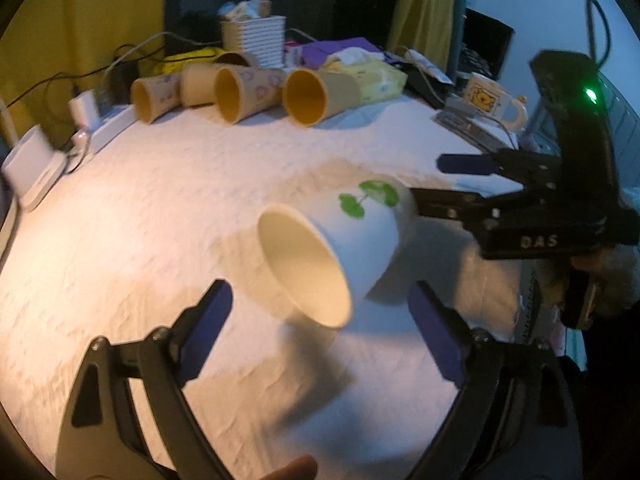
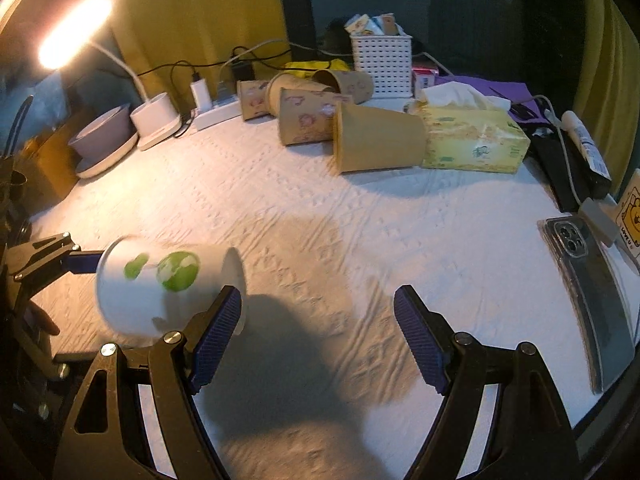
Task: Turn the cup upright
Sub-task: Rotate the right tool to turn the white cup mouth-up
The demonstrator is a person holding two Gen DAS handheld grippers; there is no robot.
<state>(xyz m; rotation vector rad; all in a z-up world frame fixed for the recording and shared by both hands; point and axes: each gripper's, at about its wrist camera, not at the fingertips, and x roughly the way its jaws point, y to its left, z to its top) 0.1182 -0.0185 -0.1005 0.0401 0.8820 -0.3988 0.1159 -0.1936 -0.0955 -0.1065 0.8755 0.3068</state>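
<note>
Centre of the left wrist view: the white paper cup w/ green leaf print (image 1: 340, 240) lay on its side, or tilted, on the white textured tablecloth (image 1: 200, 200), mouth toward the lower left of the frame, base toward the right. Motion blur made it hard to say whether it rested fully on the cloth or was partly lifted. The left gripper (image 1: 324, 332) was spread wide, one blue pad each side of the cup's rim, neither clearly touching, nothing held. The right gripper (image 1: 428, 182) came in from the right of that frame; its nearer finger sat at the cup's base, and contact looked likely but couldn't be confirmed. In the right wrist view the right gripper (image 2: 320, 332) also stood apart, the cup (image 2: 168, 284) at lower left, beside and outside its left finger, not between the pair.

Progress, as a judgement: early to mid. Cup not upright, no grip made; seating it on its base is all still to do.

Room: plenty of bare cloth around the cup. Brown paper cups lying on their sides (image 1: 240, 92) and the yellow tissue box (image 2: 472, 144) sat well apart near the top of both frames. The clear-cased phone (image 2: 588, 292) lay at the right edge of the right wrist view, near the table's edge, so keep off that side.
</note>
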